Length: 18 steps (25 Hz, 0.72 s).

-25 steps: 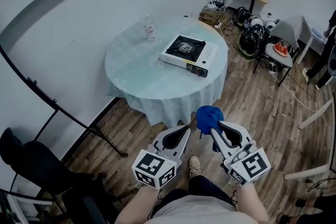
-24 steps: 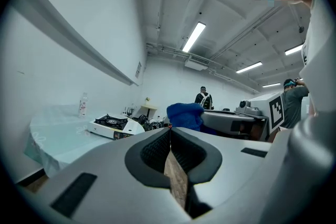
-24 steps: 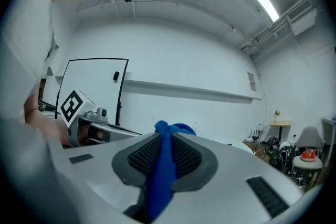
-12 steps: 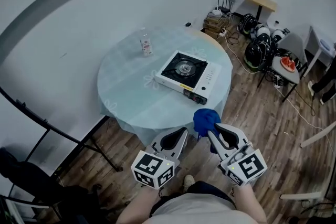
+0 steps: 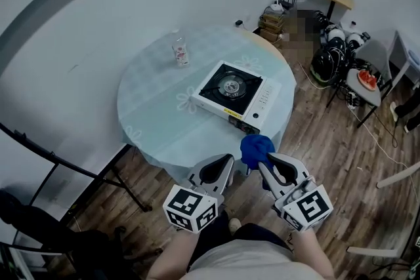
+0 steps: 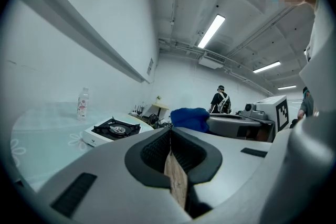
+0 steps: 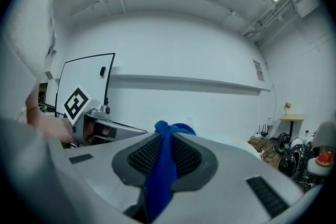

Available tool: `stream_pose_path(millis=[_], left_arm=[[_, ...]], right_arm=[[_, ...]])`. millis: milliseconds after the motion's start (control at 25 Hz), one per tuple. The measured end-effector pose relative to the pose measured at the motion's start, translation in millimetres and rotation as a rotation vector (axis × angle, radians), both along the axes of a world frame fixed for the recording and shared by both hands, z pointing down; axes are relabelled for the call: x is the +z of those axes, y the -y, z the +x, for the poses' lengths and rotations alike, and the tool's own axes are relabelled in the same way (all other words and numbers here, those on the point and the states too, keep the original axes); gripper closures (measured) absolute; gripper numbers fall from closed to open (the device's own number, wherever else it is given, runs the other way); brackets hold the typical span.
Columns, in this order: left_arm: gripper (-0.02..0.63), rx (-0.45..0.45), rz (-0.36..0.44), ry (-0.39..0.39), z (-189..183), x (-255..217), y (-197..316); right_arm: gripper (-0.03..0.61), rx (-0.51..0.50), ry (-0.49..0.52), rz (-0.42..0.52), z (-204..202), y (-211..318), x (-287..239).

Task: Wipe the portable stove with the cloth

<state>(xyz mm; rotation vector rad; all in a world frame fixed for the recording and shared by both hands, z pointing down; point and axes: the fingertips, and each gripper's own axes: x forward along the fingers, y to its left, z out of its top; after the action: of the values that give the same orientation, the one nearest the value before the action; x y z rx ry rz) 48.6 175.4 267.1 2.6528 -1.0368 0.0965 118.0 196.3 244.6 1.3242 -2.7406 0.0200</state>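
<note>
Fingers (image 7: 188, 157) of the right gripper (image 5: 262, 164) are clamped on the blue cloth (image 5: 256, 147), which bunches up beyond their tips and hangs down between the pads. It is held in the air over the wood floor (image 5: 328, 134), just off the near edge of the round table (image 5: 151, 118) and apart from the portable stove (image 5: 231, 96). That stove sits on the table's pale covering toward the grippers' side (burner up, knob panel facing them), with a small clear bottle (image 5: 180, 51) well behind it toward the wall (image 5: 98, 23), and just left of the cloth the left gripper (image 5: 228, 158) has its fingers pressed together with nothing between them.
</note>
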Motion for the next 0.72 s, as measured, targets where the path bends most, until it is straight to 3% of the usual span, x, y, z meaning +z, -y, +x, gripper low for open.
stream_pose_path(millis=[280, 720], left_arm=[[0.591, -0.015, -0.033, 0.003, -9, 15, 33], [0.591, 0.006, -0.065, 0.011, -40, 26, 133]], right_arm=[[0.508, -0.001, 0.0, -0.029, -4, 31, 13], [0.509, 0.02, -0.016, -0.036, -37, 133, 14]])
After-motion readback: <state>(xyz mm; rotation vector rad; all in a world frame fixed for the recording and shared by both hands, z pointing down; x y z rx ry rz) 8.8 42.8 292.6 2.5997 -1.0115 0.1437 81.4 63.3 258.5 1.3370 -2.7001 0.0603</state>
